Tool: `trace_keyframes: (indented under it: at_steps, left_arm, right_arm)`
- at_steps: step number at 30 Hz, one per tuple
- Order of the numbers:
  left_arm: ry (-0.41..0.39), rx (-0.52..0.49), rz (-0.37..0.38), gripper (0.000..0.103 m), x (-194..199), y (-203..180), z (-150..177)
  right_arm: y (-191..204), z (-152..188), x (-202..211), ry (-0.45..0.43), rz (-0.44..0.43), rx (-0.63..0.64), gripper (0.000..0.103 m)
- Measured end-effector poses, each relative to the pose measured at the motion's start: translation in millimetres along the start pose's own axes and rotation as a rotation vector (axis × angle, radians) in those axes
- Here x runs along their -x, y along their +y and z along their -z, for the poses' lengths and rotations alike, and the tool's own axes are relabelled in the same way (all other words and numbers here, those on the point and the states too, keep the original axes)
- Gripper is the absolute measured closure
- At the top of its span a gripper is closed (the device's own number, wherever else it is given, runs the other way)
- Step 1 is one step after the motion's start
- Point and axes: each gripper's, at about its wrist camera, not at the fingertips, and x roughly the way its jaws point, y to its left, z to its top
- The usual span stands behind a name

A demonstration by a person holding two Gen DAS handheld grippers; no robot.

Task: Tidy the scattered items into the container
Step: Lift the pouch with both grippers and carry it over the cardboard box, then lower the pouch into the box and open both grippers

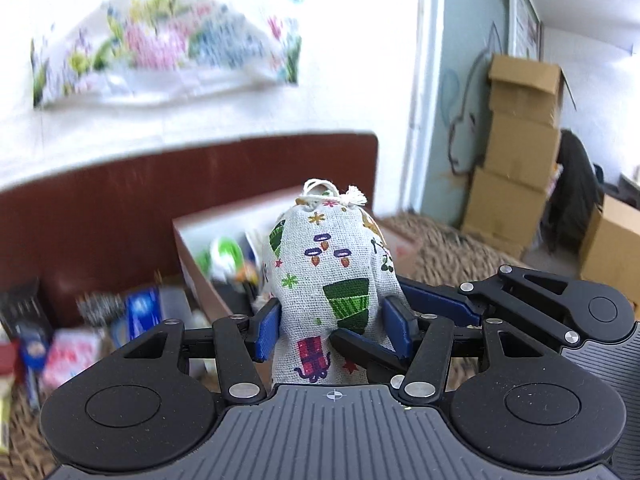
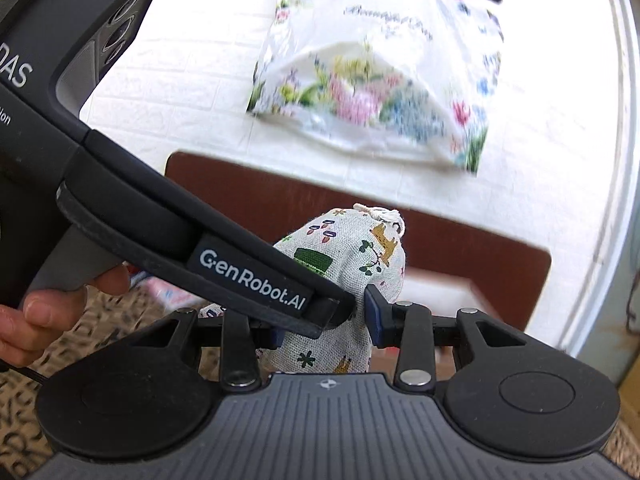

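A printed cloth drawstring pouch (image 1: pixel 332 276) is held up in the air by both grippers. My left gripper (image 1: pixel 334 330) is shut on its lower part, blue pads on either side. My right gripper (image 2: pixel 326 320) is shut on the same pouch (image 2: pixel 360 264); its fingers also show in the left wrist view (image 1: pixel 432 304), coming in from the right. The left gripper's body crosses the right wrist view and hides the right gripper's left finger. An open cardboard box (image 1: pixel 192 240) with several items inside stands just beyond the pouch.
Several scattered packets (image 1: pixel 72 344) lie on a woven mat (image 1: pixel 440 240) left of the box. A dark red headboard (image 1: pixel 120 208) stands behind, with a floral plastic bag (image 1: pixel 168 48) above it. Stacked cardboard boxes (image 1: pixel 520 152) stand at the right.
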Motion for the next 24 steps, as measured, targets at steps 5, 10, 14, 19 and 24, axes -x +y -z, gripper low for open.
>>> trace_keyframes:
  at_steps: [5,10,14,19,24]
  left_arm:
    - [-0.062,-0.009,-0.009,0.043,-24.2,16.3,-47.5]
    - [-0.101,0.001,0.007,0.035,-63.6,34.2,-90.0]
    - [-0.101,0.016,0.014,0.035,-107.1,42.4,-100.7]
    - [-0.046,0.062,0.058,0.035,-171.7,44.1,-100.7]
    - [-0.014,0.084,0.104,0.034,-232.5,37.9,-96.9]
  right_arm:
    - [-23.8,-28.8,-39.3,-0.053,0.008,0.038,0.059]
    - [-62.4,-53.7,-95.8,-0.078,0.02,0.077,0.059]
    - [-86.8,-53.4,-135.7,-0.051,0.021,0.122,0.059]
    - [-115.9,-30.0,-174.8,0.022,0.043,0.119,0.059]
    - [-146.9,-3.7,-205.8,0.086,0.068,0.114,0.059]
